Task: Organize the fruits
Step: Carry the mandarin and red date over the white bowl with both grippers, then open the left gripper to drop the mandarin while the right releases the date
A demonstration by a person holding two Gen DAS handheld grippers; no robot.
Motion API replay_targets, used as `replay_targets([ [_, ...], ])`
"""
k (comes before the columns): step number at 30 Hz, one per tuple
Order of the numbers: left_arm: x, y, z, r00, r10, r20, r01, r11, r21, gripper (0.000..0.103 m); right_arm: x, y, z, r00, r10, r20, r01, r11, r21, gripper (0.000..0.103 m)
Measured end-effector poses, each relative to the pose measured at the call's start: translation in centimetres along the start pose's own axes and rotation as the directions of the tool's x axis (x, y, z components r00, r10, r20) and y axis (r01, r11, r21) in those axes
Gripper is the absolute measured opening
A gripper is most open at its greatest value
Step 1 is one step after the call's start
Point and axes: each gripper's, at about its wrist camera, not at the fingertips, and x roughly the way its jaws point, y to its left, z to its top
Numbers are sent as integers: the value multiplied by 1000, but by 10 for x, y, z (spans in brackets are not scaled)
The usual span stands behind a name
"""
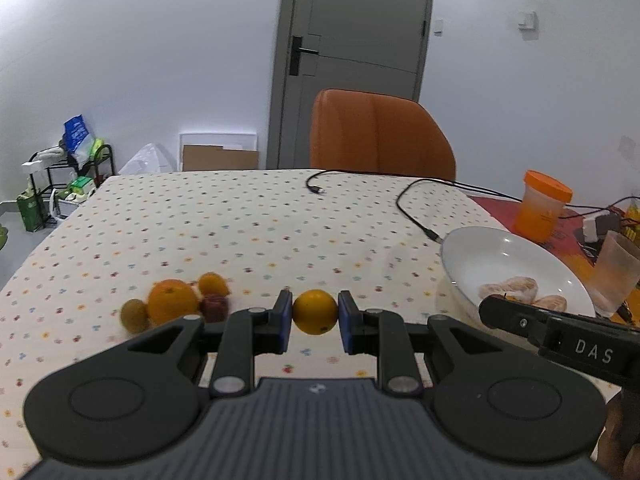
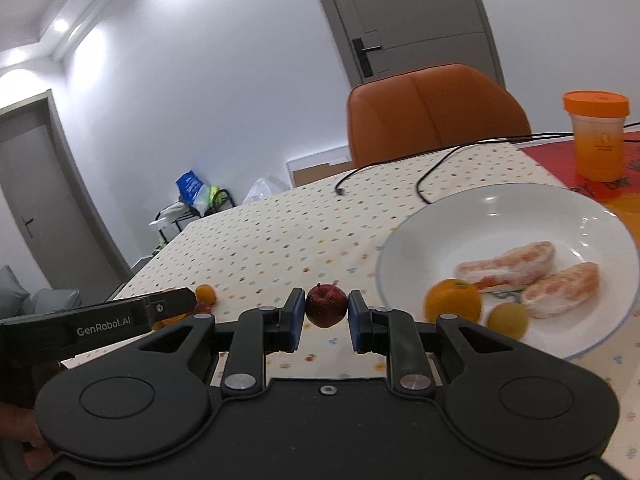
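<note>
From our left wrist camera we see a dotted tablecloth (image 1: 240, 220), an orange chair (image 1: 376, 132) behind it, and two black cables (image 1: 412, 208) trailing across the far side. To the right sits a white plate (image 1: 480, 256) holding peeled citrus segments (image 1: 516, 290), with an orange-lidded jar (image 1: 542, 204) and a frosted cup (image 1: 614, 268) beyond it. Our right gripper's body pokes in at the lower right and covers the plate's near rim. Our left gripper (image 1: 315, 314) is clamped on a small yellow-orange fruit (image 1: 315, 312), round and smooth. Just left of it sits a blurred cluster: a big orange (image 1: 173, 300), a greenish fruit (image 1: 134, 314), a dark red apple (image 1: 214, 308) and a small orange fruit (image 1: 213, 283), touching or nearly so.

From our right wrist camera the plate (image 2: 500, 216) fills the right side, segments (image 2: 532, 268) inside it. An orange (image 2: 452, 300) and a yellow fruit (image 2: 507, 320) appear blurred at the plate's near edge; we cannot tell whether they lie in it. Our right gripper (image 2: 326, 307) is closed on a dark red apple (image 2: 326, 306), wrinkled, stem up. Our left gripper's body crosses the left side, partly hiding small fruit (image 2: 206, 294) on the cloth. The jar (image 2: 596, 140) stands behind the plate.
</note>
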Motion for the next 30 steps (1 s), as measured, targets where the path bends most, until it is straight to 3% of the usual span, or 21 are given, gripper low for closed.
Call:
replay_targets([
  [19,28,-72,7,993,-114,-22,116,988,104,23,-34,-74,2,990,-126,67,118,987,107,22],
  [30,51,-96,12,989,-144,-41,149,980,130,23,-28,-104,6,980,-184,75,173,976,131,22],
])
